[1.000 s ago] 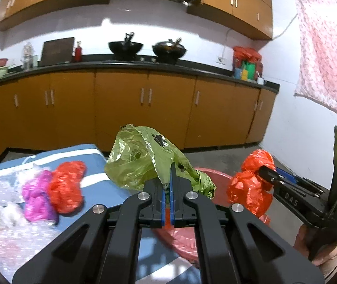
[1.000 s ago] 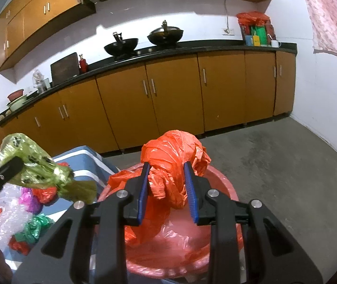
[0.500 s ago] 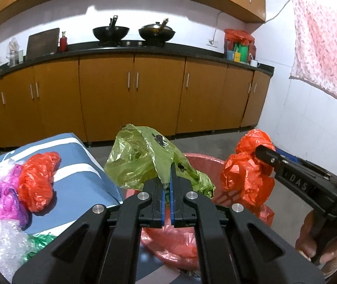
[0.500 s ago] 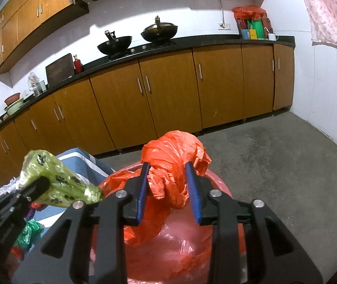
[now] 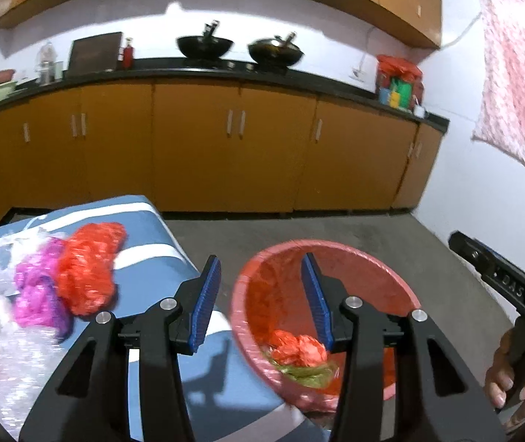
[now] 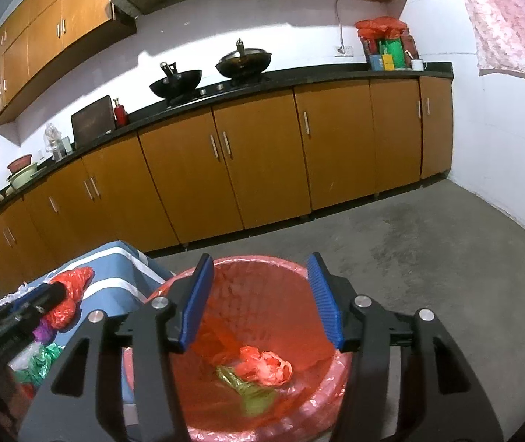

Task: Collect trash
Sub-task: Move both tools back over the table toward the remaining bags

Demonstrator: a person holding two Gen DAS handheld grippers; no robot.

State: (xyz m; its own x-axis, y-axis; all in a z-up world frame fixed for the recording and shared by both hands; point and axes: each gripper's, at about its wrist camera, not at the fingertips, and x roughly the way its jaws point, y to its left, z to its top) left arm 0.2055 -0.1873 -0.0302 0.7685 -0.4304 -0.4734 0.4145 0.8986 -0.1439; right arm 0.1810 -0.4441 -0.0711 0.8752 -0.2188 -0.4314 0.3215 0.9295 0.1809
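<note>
Your round red plastic-lined bin (image 6: 299,416) on the floor to the right of the blue striped surface (image 5: 159,254) holds a crumpled red plastic bag (image 6: 266,366) and a green one (image 6: 247,390). Both your left hand-held gripper (image 5: 260,294) and right hand-held gripper (image 6: 260,300) hang open and empty above it, so the drop looks done. Next, reach left for the crumpled red bag (image 5: 89,269) and magenta bag (image 5: 38,291) on the surface.

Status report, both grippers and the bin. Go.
Left gripper open, empty. Right gripper open, empty. Red bag and green bag lie in the bin. Nothing in the way.
</note>
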